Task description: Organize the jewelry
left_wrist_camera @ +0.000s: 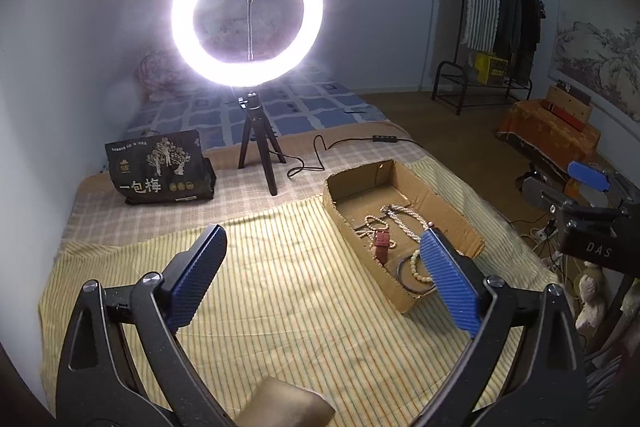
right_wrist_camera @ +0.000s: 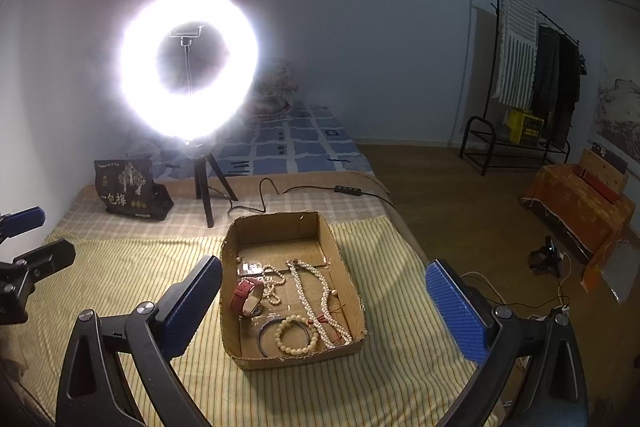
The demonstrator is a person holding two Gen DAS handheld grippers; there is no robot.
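With both the left gripper (left_wrist_camera: 320,279) and right gripper (right_wrist_camera: 324,311) spread wide and empty, the jewelry sits mid-frame in the box (right_wrist_camera: 344,259), so lower slowly onto one piece, such as the watch (right_wrist_camera: 246,297).

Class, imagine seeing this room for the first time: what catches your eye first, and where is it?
The glowing white ring light on its black tripod, at the far side of the bed, dominates. Next comes the open brown cardboard box on the yellow striped cloth, holding a long white pearl necklace and a red-strapped watch.
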